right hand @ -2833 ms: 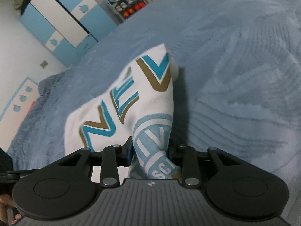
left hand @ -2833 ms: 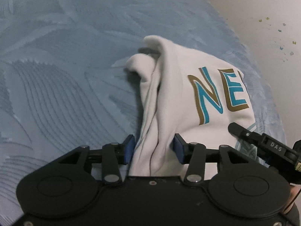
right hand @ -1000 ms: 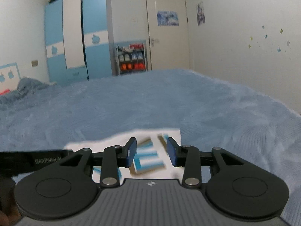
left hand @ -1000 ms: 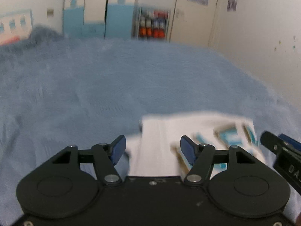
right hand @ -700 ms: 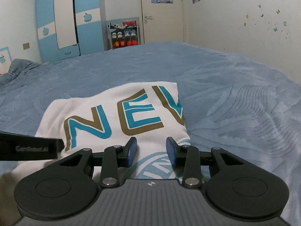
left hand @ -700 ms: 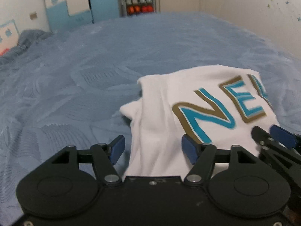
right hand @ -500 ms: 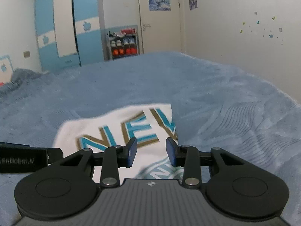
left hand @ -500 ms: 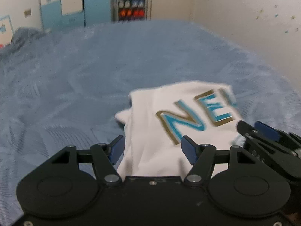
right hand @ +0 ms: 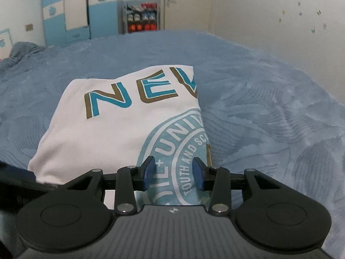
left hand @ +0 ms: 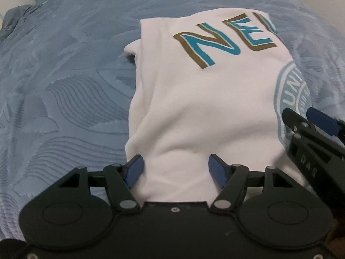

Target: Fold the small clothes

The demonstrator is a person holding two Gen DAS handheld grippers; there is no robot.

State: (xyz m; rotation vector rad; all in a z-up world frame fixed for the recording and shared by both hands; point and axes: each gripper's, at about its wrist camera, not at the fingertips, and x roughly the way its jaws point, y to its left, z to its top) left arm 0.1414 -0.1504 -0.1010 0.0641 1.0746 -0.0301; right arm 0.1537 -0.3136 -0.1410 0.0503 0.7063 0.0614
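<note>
A white shirt (left hand: 204, 108) with teal and gold letters and a round teal print lies folded flat on the blue bed (left hand: 64, 86). My left gripper (left hand: 175, 169) is open, its fingers spread wide over the shirt's near left edge without pinching it. In the right wrist view the shirt (right hand: 120, 129) fills the middle. My right gripper (right hand: 173, 171) has its jaws close together on the near right corner, with the round print between them. The right gripper (left hand: 299, 114) also shows at the right edge of the left wrist view.
The blue bedspread (right hand: 269, 118) stretches away on all sides of the shirt. A crumpled blanket (right hand: 21, 51) lies at the far left. Beyond the bed stand a blue and white wardrobe (right hand: 71, 10), a shoe shelf (right hand: 141, 19) and a door (right hand: 187, 4).
The shirt, held up by both grippers 2.8 s ago, now lies flat on the bed. My left gripper has opened and let go. Both grippers have come down close over the near edge.
</note>
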